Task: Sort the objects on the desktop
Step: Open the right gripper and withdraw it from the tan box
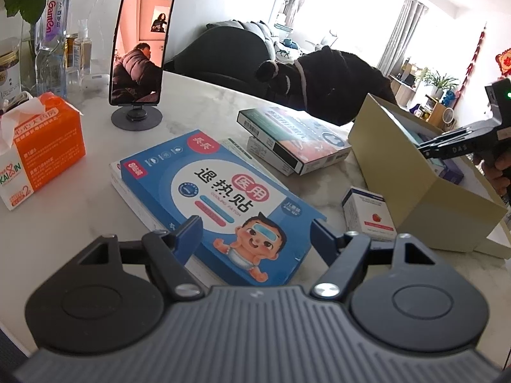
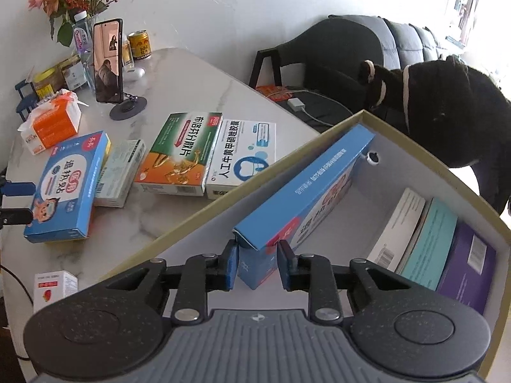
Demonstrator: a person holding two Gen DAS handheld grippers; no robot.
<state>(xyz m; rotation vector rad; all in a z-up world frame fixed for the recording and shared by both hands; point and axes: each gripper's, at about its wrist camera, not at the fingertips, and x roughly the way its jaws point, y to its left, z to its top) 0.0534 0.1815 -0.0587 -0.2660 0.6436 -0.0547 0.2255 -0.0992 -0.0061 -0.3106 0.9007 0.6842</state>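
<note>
My right gripper (image 2: 258,255) is shut on the near end of a long blue box (image 2: 303,185), which stands on edge, tilted, inside the beige cardboard box (image 2: 223,199). From the left wrist view, the right gripper (image 1: 428,150) reaches over the beige box's (image 1: 415,185) wall. My left gripper (image 1: 255,226) is open low over the table. Its fingers straddle the near end of a blue cooling-patch box (image 1: 220,198) with a cartoon baby, without pressing it. That patch box (image 2: 70,185) lies on another flat box.
A white, a teal and a purple box (image 2: 431,242) stand in the beige box's right end. On the marble table lie a green-orange medicine box (image 2: 182,153), a white-blue one (image 2: 242,156), a small strawberry box (image 1: 367,214), an orange tissue pack (image 1: 41,156) and a phone on a stand (image 1: 140,48).
</note>
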